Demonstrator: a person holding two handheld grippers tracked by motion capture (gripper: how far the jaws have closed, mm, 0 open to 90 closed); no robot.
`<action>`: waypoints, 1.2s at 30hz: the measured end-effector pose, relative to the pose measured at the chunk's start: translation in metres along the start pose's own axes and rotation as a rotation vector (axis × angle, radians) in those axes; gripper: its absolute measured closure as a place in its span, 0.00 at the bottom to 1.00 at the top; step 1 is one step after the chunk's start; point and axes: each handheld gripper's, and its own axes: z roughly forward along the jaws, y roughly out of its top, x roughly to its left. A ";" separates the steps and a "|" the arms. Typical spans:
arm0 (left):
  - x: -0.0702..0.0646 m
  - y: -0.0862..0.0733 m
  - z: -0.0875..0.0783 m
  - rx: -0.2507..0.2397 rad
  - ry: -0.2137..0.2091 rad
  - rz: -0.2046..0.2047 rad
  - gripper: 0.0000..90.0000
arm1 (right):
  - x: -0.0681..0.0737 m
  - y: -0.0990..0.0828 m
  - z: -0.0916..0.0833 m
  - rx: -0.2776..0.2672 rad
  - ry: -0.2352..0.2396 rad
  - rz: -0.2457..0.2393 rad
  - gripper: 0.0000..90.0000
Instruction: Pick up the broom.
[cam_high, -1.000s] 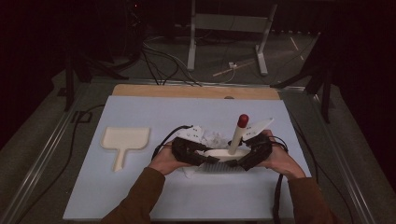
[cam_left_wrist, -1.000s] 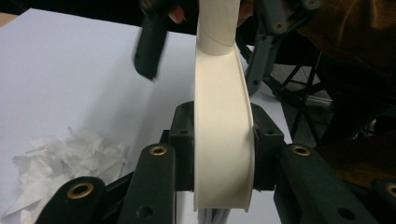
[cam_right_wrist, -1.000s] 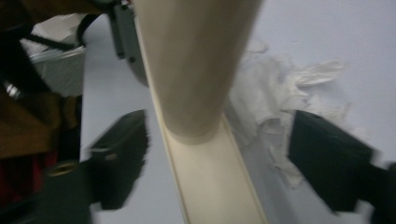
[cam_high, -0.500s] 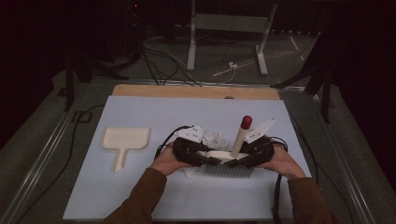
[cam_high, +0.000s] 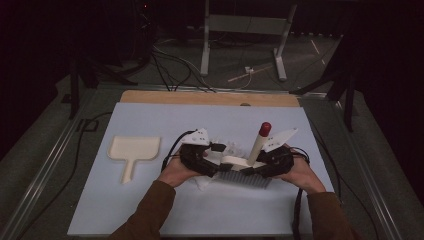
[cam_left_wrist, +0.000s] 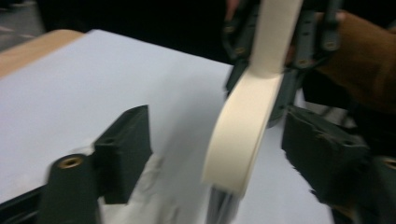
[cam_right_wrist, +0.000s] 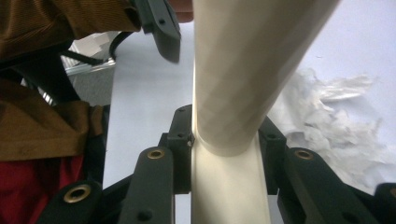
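A person is holding a cream-coloured brush (cam_high: 243, 162) between two tongs near the middle of the white-covered bench (cam_high: 150, 210). The brush is showing a flat cream back with a row of grey bristles hanging beneath it, and a round cream handle is rising from it at a slant, ending in a dark red tip. It is sitting just in front of a scatter of torn white paper scraps (cam_high: 227, 148), with the bristles meeting the bench. The right tongs (cam_high: 262, 165) are clamping the brush where the handle joins the back; in the right gripper view the black jaws are pressing on both sides of the cream neck. The left tongs (cam_high: 220, 167) are standing apart, their jaws having just been opening; in the left gripper view the curved cream back of the brush (cam_left_wrist: 243, 130) is lying between the jaws with gaps on both sides. A cream dustpan (cam_high: 132, 150) is lying flat well to the left, its handle pointing toward the person.
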 end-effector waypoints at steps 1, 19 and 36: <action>0.001 -0.001 -0.002 -0.006 0.023 -0.006 0.24 | -0.001 -0.001 -0.001 -0.004 -0.009 0.006 0.74; 0.014 -0.029 -0.044 -0.019 0.368 -0.072 0.01 | -0.017 -0.008 -0.013 -0.069 -0.196 0.135 0.74; 0.010 -0.046 -0.085 -0.021 0.562 -0.083 0.01 | -0.020 -0.013 -0.024 -0.138 -0.440 0.264 0.74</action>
